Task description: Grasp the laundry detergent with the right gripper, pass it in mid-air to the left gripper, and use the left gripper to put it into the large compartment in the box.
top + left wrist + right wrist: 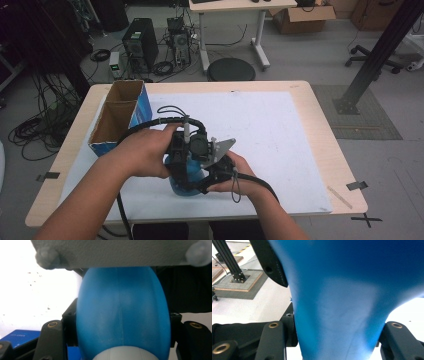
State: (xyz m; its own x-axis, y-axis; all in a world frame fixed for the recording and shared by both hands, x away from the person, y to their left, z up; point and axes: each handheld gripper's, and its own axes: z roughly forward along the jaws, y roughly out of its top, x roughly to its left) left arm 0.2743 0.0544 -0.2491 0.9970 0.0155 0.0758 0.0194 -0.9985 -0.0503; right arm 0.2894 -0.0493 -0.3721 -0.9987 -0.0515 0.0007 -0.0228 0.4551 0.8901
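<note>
**Both grippers clamped on blue bottle**

Left gripper (pixel 187 150) and right gripper (pixel 216 167) both closed on the blue bottle (pixel 182 186), upright between them. White mat (pixel 280 130) on wooden table (pixel 325 140). Open cardboard box (pixel 120 117) beyond left gripper. Grey floor, PC tower (pixel 141 45).

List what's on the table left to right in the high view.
Open cardboard box → left gripper shut on the blue bottle → right gripper, also shut on it → tape strip.
</note>
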